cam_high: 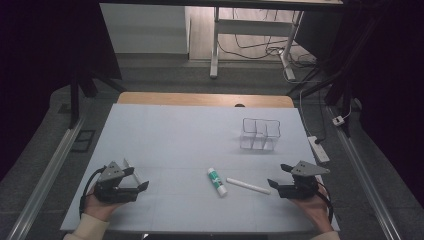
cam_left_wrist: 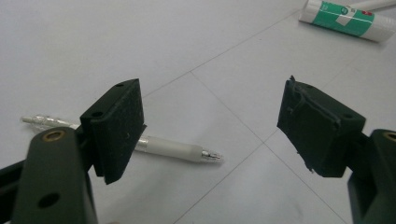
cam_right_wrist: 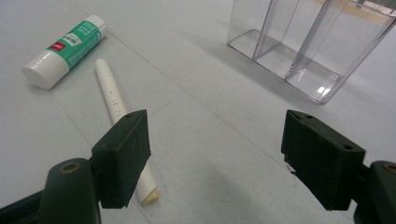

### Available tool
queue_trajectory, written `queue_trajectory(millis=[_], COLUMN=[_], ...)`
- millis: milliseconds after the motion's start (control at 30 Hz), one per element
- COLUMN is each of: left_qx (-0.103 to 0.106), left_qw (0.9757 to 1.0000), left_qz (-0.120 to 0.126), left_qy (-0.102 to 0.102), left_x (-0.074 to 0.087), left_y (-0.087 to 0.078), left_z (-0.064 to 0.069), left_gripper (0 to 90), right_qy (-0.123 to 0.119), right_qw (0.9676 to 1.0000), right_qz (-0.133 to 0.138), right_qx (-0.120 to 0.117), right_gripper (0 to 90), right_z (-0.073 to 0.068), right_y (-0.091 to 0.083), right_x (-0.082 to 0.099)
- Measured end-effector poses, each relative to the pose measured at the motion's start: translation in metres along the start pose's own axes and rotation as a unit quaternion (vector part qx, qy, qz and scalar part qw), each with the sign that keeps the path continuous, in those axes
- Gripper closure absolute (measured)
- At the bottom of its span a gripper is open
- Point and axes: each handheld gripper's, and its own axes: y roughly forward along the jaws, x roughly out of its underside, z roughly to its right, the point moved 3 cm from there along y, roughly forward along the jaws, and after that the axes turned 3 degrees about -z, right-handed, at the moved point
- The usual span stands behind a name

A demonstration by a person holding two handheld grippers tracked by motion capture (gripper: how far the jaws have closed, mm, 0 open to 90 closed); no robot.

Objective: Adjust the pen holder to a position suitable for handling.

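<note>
Nothing is stowed yet: both tools, left point(cam_high: 136, 181) and right point(cam_high: 278, 178), gape wide and empty; pen point(cam_left_wrist: 175, 150), glue stick point(cam_high: 217, 181) and white stick point(cam_high: 248, 186) lie on the surface point(cam_high: 175, 135), the far clear organizer point(cam_high: 259, 134) unfilled.

Open tongs point(cam_right_wrist: 217, 158) hover over the table; white stick point(cam_right_wrist: 116, 109) probably passes under one jaw.

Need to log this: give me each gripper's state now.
Left gripper: open, holding nothing.
Right gripper: open, holding nothing.
</note>
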Motion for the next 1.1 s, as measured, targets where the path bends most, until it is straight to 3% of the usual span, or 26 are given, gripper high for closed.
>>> queue_trajectory(millis=[533, 833, 1100], left_qx=[0.007, 0.009, 0.008], left_qw=[0.9999, 0.9999, 0.9999], left_qz=[-0.003, -0.004, -0.007], left_qy=[0.009, 0.010, 0.010], left_x=[-0.001, -0.001, -0.001], left_y=[0.004, 0.005, 0.006], left_z=[0.002, 0.003, 0.002], left_gripper=[22.8, 22.8, 22.8], right_qy=[-0.002, -0.005, 0.007], right_qw=[0.9999, 0.9999, 1.0000], right_qz=[-0.008, -0.008, 0.004], right_qx=[-0.008, -0.005, 0.000], right_gripper=[25.6, 26.2, 27.0], right_z=[-0.001, -0.001, 0.006], right_y=[0.004, 0.006, 0.008], right_x=[0.000, -0.011, -0.025])
